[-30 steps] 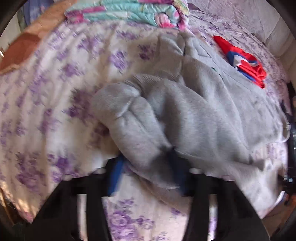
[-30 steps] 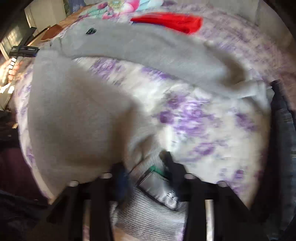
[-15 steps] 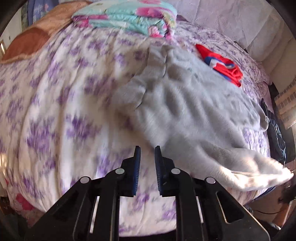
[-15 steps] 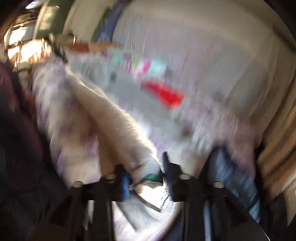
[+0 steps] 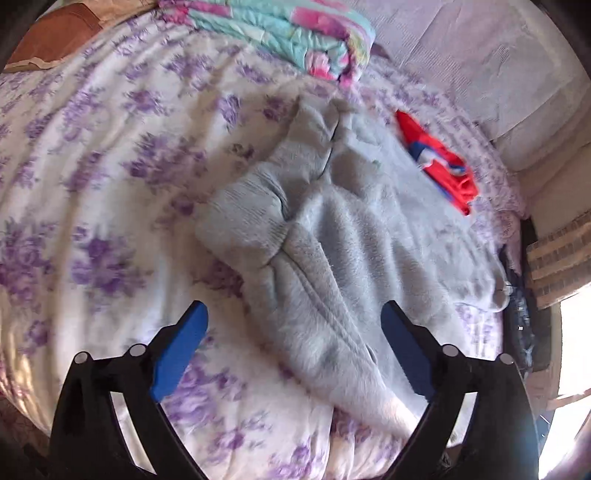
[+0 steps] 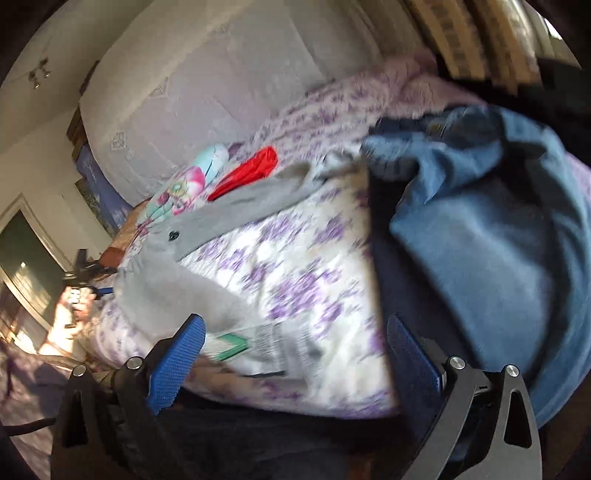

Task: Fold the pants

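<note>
Grey sweatpants [image 5: 332, 236] lie rumpled on the purple-flowered bedspread [image 5: 92, 184], ribbed waistband toward the left and one leg running down between the fingers. My left gripper [image 5: 293, 332] is open and empty just above that leg. In the right wrist view the pants [image 6: 177, 280] lie across the bed with a leg stretched toward the back, and the cuff with its label [image 6: 258, 343] lies between the fingers. My right gripper [image 6: 295, 347] is open, holding nothing.
A folded turquoise-and-pink quilt [image 5: 288, 33] and a red-and-blue garment [image 5: 439, 162] lie at the back of the bed. Blue jeans [image 6: 480, 229] are piled at the bed's right edge. A quilted headboard [image 6: 221, 74] stands behind.
Both grippers were shut on the grey pants a second ago. The left let go first and both now stand wide open, drawn back, with the pants dropped on the bed.
</note>
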{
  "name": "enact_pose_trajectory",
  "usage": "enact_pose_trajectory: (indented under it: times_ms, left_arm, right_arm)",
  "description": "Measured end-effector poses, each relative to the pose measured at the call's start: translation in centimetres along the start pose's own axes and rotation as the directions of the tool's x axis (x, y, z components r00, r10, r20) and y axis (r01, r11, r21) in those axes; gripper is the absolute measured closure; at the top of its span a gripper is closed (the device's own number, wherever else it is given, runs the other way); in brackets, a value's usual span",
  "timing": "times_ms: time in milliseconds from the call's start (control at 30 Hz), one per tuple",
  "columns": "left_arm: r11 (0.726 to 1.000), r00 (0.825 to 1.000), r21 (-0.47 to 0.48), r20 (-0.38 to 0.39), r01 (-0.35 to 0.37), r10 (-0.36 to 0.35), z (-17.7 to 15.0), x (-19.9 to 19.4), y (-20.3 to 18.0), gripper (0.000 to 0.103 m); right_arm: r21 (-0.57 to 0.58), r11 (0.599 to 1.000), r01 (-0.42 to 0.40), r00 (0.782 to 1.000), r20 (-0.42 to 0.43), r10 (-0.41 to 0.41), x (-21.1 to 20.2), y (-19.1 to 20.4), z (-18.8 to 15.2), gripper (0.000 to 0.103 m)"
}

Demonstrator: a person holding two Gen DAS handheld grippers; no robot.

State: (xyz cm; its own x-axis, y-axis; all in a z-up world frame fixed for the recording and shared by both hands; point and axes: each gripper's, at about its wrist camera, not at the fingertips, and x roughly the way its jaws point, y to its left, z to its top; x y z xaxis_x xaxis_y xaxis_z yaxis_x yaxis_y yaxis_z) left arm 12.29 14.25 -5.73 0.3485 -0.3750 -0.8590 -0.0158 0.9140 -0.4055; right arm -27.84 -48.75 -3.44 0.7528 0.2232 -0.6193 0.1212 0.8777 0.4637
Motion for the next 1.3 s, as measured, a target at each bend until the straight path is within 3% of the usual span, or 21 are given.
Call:
enact_pose_trajectory:
  times_ms: [100,133,167,233,267,300,333,367,433,567,667,733,800,900,933,1033,1100,1133,1167,1200,1300]
  left_arm:
    - [0.997,0.996,0.001,-0.062,-0.072,0.071,0.2,3.6,-0.6,0.015]
    - [0.993,0.992,0.011,-0.051,-0.114,0.115,0.1,4.2,-0.8,0.027]
    - [0.990,0.990,0.031,-0.029,-0.138,0.138,-0.1,4.1,-1.1,0.031]
    - [0.991,0.992,0.054,-0.009,-0.124,0.124,-0.2,3.4,-1.8,0.061]
    - [0.992,0.993,0.057,0.004,-0.116,0.116,-0.3,2.7,-1.9,0.068]
    - [0.994,0.995,0.052,0.013,-0.097,0.097,-0.3,2.0,-1.8,0.077]
    - [0.997,0.997,0.042,0.020,-0.071,0.070,-0.4,1.2,-1.5,0.084]
    - [0.999,0.999,0.031,0.027,-0.043,0.042,-0.4,0.4,-1.1,0.087]
    - [1.000,1.000,0.022,0.029,0.002,-0.003,-0.2,-0.6,-0.9,0.088]
    - [0.999,0.997,0.009,0.062,0.049,-0.050,1.5,-2.8,-1.7,0.090]
    - [0.994,0.984,0.005,0.140,0.112,-0.112,3.0,-5.8,-2.7,0.090]
    - [0.986,0.972,0.002,0.169,0.166,-0.164,3.0,-7.5,-2.8,0.089]
    - [0.985,0.971,0.018,0.166,0.170,-0.171,2.0,-7.9,-2.5,0.089]
    - [0.989,0.984,0.041,0.094,0.145,-0.148,-1.0,-6.4,-1.0,0.088]
    - [0.991,0.990,0.045,0.054,0.130,-0.132,-2.1,-5.4,-0.4,0.088]
    - [0.996,0.995,0.022,-0.061,0.084,-0.082,-5.9,-1.9,2.1,0.088]
    - [0.996,0.992,-0.012,-0.086,0.091,-0.091,-7.5,-1.6,4.1,0.085]
    - [0.996,0.992,-0.020,-0.082,0.092,-0.093,-7.9,-2.0,4.7,0.082]
    - [0.997,0.995,-0.017,-0.068,0.076,-0.077,-7.9,-2.7,5.0,0.078]
    - [0.999,0.997,0.002,-0.054,0.053,-0.052,-7.7,-3.2,4.8,0.073]
    - [0.996,0.999,0.083,-0.025,-0.039,0.042,-6.6,-4.6,3.3,0.060]
  right_arm:
    - [-0.115,0.992,0.046,0.999,-0.008,-0.047,1.5,4.5,0.2,0.003]
    - [-0.203,0.975,0.089,0.996,0.001,-0.091,1.8,6.3,-0.1,0.003]
    - [-0.349,0.924,0.156,0.987,0.024,-0.157,2.6,8.9,-0.8,0.004]
    - [-0.586,0.774,0.239,0.969,0.090,-0.232,4.0,12.6,-2.9,0.008]
    - [-0.678,0.683,0.272,0.954,0.099,-0.282,5.8,13.9,-4.1,0.043]
    - [-0.714,0.649,0.264,0.943,0.051,-0.328,7.5,14.1,-4.2,0.076]
    - [-0.709,0.672,0.215,0.936,-0.046,-0.348,9.1,13.6,-3.8,0.093]
    - [-0.641,0.746,0.177,0.936,-0.125,-0.330,10.1,12.6,-2.7,0.093]
    - [-0.607,0.768,0.204,0.950,-0.068,-0.306,9.7,12.1,-0.1,0.094]
    - [-0.650,0.711,0.268,0.960,0.121,-0.251,7.5,15.5,7.8,0.094]
    - [-0.660,0.680,0.318,0.942,0.300,-0.150,4.1,18.8,13.3,0.094]
    - [-0.687,0.645,0.334,0.919,0.389,-0.062,1.4,20.4,14.8,0.094]
    - [-0.737,0.603,0.304,0.930,0.367,-0.020,0.5,19.7,14.1,0.093]
    - [-0.765,0.618,0.182,0.983,0.153,-0.100,4.2,14.1,9.5,0.087]
    - [-0.750,0.641,0.165,0.983,0.075,-0.166,6.2,11.5,7.2,0.079]
    - [-0.667,0.739,0.091,0.958,-0.143,-0.247,8.6,5.7,-0.1,0.087]
    - [-0.587,0.808,0.060,0.980,-0.119,-0.159,5.7,4.6,-2.0,0.081]
    - [-0.533,0.844,0.067,0.989,-0.079,-0.128,4.2,4.2,-1.8,0.054]
    - [-0.471,0.878,0.081,0.993,-0.036,-0.111,2.6,3.6,-1.3,0.014]
    - [-0.419,0.901,0.112,0.993,0.009,-0.119,1.4,3.3,-0.6,0.003]
    - [-0.307,0.941,0.142,0.990,0.061,-0.130,0.5,2.7,2.5,0.003]
